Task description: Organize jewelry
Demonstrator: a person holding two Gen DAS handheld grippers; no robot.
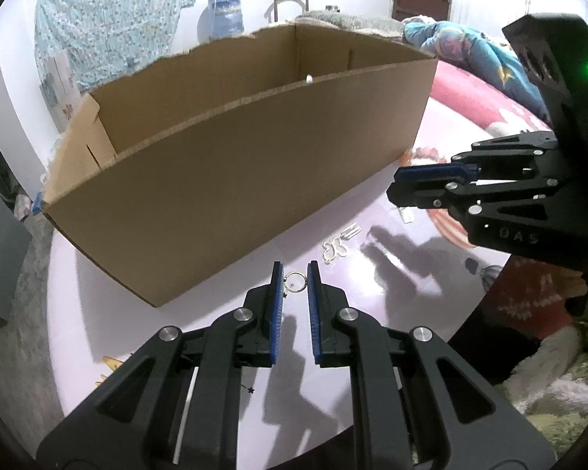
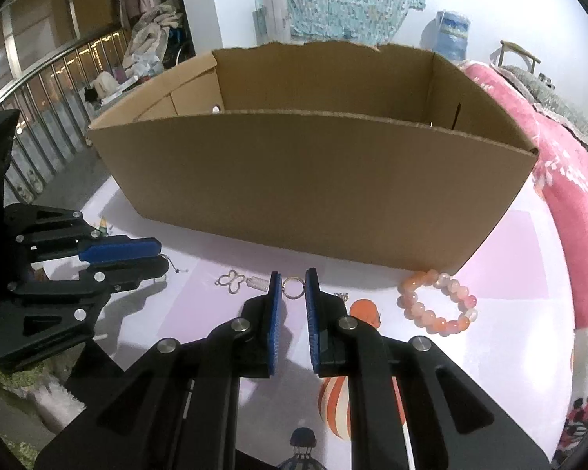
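Note:
An open cardboard box stands on the pink table; it also shows in the right wrist view. My left gripper is open with a small silver ring between its fingertips on the table. My right gripper is open around another silver ring. A butterfly-shaped silver piece lies between the grippers; it also shows in the right wrist view. A pink and orange bead bracelet lies right of my right gripper. The right gripper appears in the left view, the left gripper in the right view.
A small silver coil lies beside the butterfly piece. A pink blanket lies at the right of the table. A railing runs at the far left. A water jug stands behind the box.

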